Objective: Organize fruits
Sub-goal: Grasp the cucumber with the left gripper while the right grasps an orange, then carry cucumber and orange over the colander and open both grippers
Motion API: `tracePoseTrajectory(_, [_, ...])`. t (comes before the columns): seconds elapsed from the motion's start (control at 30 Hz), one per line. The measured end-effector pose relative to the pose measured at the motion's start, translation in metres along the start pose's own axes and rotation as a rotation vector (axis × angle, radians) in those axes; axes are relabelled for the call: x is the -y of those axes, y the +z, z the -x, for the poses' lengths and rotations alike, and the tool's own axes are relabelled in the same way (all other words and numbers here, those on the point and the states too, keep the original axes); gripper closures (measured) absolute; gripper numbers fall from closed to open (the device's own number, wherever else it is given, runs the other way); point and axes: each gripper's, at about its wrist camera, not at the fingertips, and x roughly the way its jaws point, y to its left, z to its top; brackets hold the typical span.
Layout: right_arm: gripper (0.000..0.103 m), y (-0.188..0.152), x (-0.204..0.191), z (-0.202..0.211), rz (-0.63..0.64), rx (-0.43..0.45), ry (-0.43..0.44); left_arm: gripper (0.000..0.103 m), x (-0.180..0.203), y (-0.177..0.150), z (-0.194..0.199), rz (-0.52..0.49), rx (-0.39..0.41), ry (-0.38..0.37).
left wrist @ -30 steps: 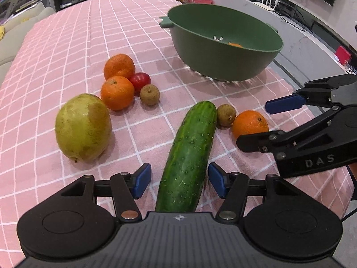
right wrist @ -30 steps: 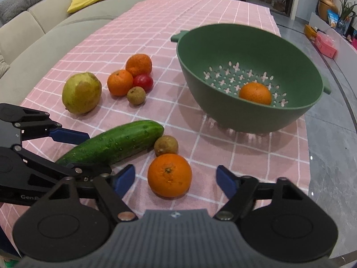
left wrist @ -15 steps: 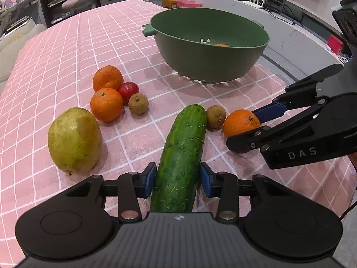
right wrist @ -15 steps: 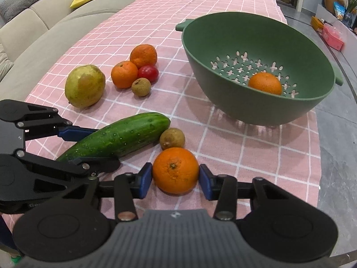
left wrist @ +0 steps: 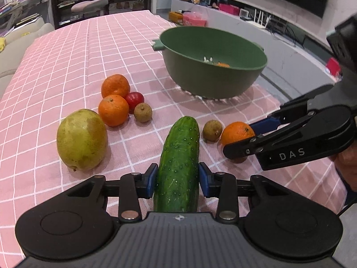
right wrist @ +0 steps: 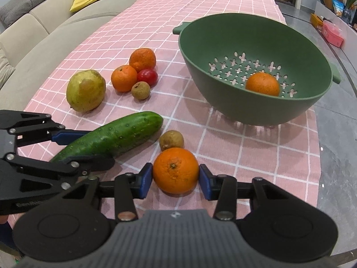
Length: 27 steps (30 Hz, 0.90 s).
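Now that both claws have closed, the left gripper [left wrist: 178,179] clamps the cucumber [left wrist: 179,163] and the right gripper [right wrist: 176,181] the orange [right wrist: 175,170], ready to lift toward the colander [right wrist: 223,84] ahead.

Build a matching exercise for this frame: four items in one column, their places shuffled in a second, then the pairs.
1. cucumber
2. pear
3. tomato
4. colander

A. holds one orange
B. between the left gripper's pads
C. on the cloth, apart from the cluster
D. tucked among two oranges and a small brown fruit

Pairs: 1-B, 2-C, 3-D, 4-A
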Motion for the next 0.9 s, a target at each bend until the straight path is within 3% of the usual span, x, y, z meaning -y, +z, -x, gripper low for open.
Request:
tracePoseTrajectory(0.5, [0.062, 0.002, 0.007, 0.029, -0.034, 0.05, 0.03, 0.06, -0.002, 0.012, 0.03, 0.016, 0.053, 0.017])
tracePoseTrajectory(0.9, [0.062, 0.024, 0.027, 0.076, -0.071, 0.188, 0.016, 0.06, 0.007, 0.069, 0.037, -0.026, 0.118, 0.025])
